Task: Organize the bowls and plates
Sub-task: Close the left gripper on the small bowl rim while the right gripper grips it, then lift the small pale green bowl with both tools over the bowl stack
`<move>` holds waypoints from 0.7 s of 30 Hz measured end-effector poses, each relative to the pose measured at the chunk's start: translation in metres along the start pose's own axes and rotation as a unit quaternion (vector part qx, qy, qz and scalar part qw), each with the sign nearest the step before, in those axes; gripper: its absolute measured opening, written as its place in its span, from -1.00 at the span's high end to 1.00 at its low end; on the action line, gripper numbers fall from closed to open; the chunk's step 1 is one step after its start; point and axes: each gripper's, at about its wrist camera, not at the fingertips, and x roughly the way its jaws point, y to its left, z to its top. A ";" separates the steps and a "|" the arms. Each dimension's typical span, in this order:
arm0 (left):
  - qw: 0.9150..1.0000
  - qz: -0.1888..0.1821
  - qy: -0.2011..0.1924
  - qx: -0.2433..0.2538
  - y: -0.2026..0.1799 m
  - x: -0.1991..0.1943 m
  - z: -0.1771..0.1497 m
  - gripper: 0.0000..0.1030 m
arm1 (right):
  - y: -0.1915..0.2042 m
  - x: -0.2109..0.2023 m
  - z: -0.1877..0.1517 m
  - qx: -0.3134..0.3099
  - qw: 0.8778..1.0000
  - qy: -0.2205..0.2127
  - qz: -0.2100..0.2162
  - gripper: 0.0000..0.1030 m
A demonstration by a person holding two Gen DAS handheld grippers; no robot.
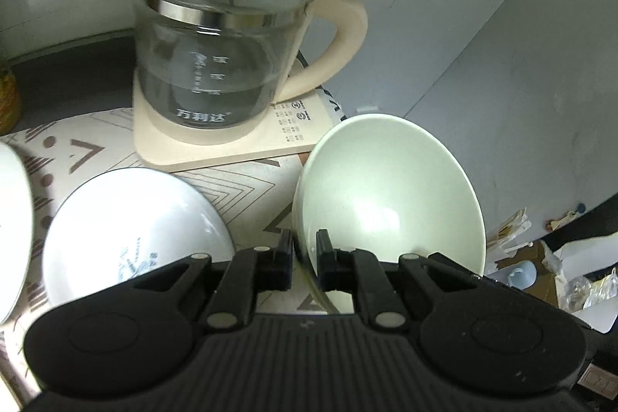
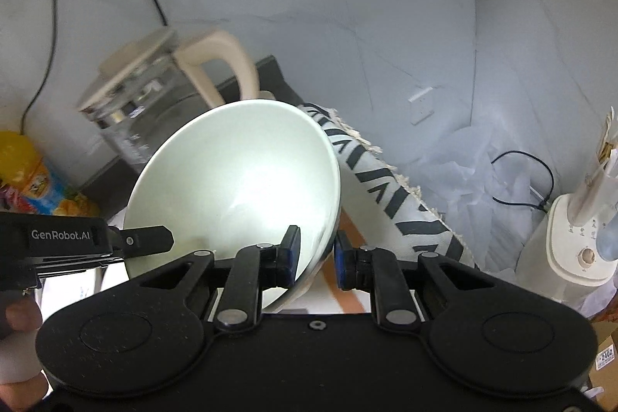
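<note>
Left gripper [image 1: 304, 250]: low centre of the left wrist frame; fingers clenched on the near rim of the pale green bowl [image 1: 386, 192], one pad inside, one outside.
Right gripper [image 2: 316, 250]: low centre of the right wrist frame; fingers set either side of the same bowl's [image 2: 239, 188] rim at its lower right edge; whether pressed tight or only close could not be told.
Pale green bowl: tilted steeply, open side toward both cameras, held between the two grippers; right of centre in the left wrist frame.
White bowl with blue print [image 1: 131, 234]: lower left of the left wrist frame, on the patterned mat [image 1: 239, 188].
Second white dish [image 1: 11, 234]: cut by the left edge, only partly seen.
Glass kettle [image 1: 224, 56]: upper centre, on its beige base [image 1: 247, 145], beyond the bowls.
Yellow packet [image 2: 27, 172]: left edge of the right wrist frame.
</note>
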 end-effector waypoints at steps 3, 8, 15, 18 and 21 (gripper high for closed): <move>1.000 0.006 -0.010 -0.006 0.001 -0.013 -0.007 0.81 | 0.006 -0.009 -0.002 -0.010 1.000 -0.001 0.009 0.64; 0.999 0.015 -0.026 -0.024 0.007 -0.038 -0.024 0.81 | 0.019 -0.028 -0.009 -0.037 0.999 -0.010 0.021 0.64; 0.998 0.029 -0.050 -0.037 0.009 -0.071 -0.047 0.81 | 0.026 -0.048 -0.016 -0.056 0.997 -0.017 0.045 0.64; 0.997 0.032 -0.057 -0.043 0.009 -0.082 -0.054 0.81 | 0.028 -0.057 -0.020 -0.062 0.996 -0.021 0.053 0.64; 0.996 0.036 -0.068 -0.045 0.008 -0.094 -0.062 0.81 | 0.030 -0.064 -0.024 -0.068 0.995 -0.023 0.062 0.64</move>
